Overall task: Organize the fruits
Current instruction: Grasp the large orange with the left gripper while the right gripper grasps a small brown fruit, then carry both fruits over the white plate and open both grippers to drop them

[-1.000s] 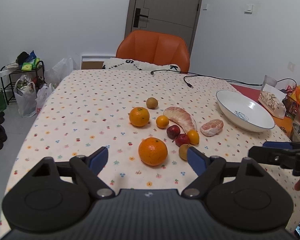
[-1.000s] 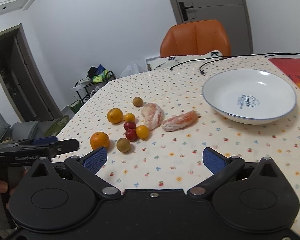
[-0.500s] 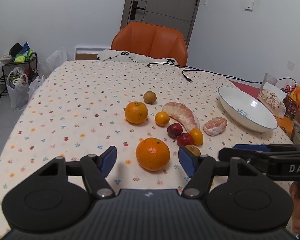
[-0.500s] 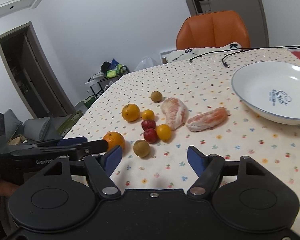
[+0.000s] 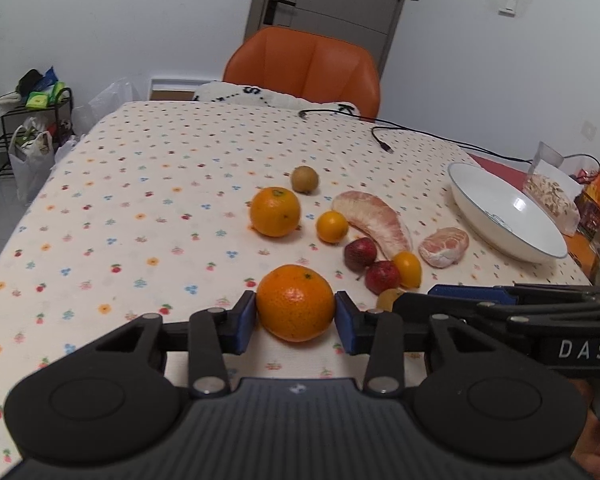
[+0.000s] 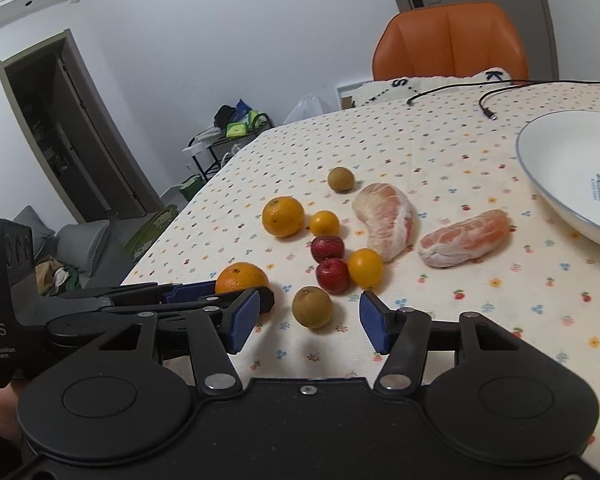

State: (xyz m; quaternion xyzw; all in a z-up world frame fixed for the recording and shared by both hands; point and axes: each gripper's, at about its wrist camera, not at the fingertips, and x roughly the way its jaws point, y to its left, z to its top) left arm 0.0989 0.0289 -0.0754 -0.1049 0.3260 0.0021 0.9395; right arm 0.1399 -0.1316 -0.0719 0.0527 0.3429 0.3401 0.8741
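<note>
Blue-padded left tongs (image 5: 295, 315) clamp the orange (image 5: 296, 302); right tongs (image 6: 306, 316) (angled downward) closing around a kiwi (image 6: 312, 306).

- Near orange (image 5: 295, 302): large, dimpled, stem end up, on the spotted tablecloth, nearest the cameras.
- Second orange (image 5: 275, 211): further back.
- Two small yellow-orange citrus (image 5: 331, 227), one just beside the two red fruits (image 6: 328, 249).
- Two brownish-green round fruits (image 6: 312, 307), well apart.
- Two peeled pomelo pieces (image 6: 385, 220), pink, side by side near the white bowl (image 6: 556, 168), which is empty.
</note>
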